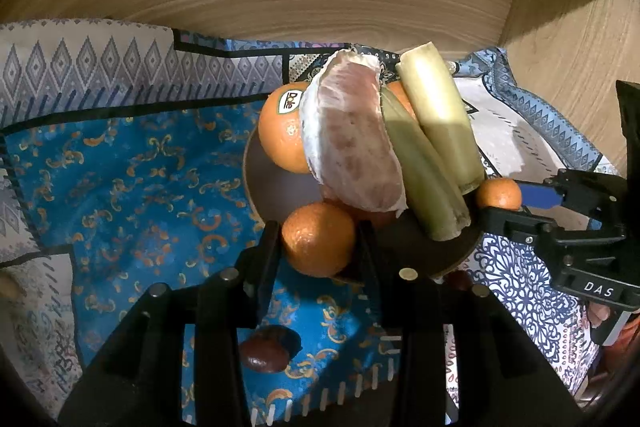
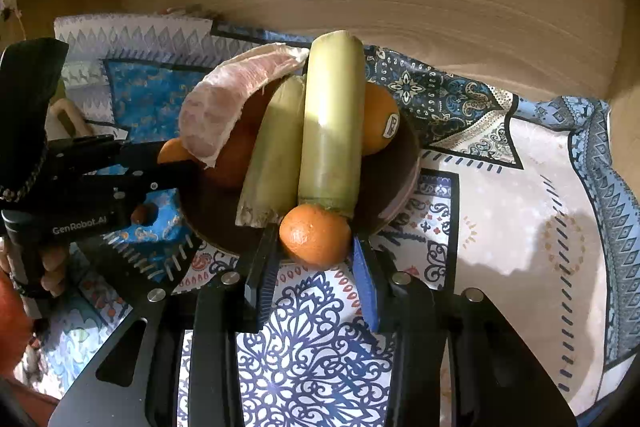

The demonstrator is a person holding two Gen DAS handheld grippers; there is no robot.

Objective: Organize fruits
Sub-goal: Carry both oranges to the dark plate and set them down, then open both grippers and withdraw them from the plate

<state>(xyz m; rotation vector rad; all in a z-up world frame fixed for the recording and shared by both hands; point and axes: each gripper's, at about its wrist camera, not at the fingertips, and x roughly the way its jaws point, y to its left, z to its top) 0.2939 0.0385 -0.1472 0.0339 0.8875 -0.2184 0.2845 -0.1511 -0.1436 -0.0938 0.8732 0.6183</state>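
While my left gripper (image 1: 318,239) pinched one mandarin (image 1: 319,239) and my right gripper (image 2: 316,239) pinched another mandarin (image 2: 315,235), both at the dark plate's (image 1: 276,187) near rim, I judged the heaped cane pieces (image 2: 332,123) and pomelo wedge (image 1: 352,139) liable to slide; either fruit could roll onto the cloth (image 1: 132,167).

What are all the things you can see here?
plate: one, dark brown, on the cloth
big orange: at least one, orange, Dole sticker, on the plate
pomelo piece: one, pink-white, atop the pile
sugarcane sticks: two, pale green, across the plate
mandarins: two, orange, one in each gripper
chestnut: one clear, brown, on the cloth
cloth: one, blue-white patterned
left gripper: black, shut on a mandarin
right gripper: black with blue pad, shut on a mandarin
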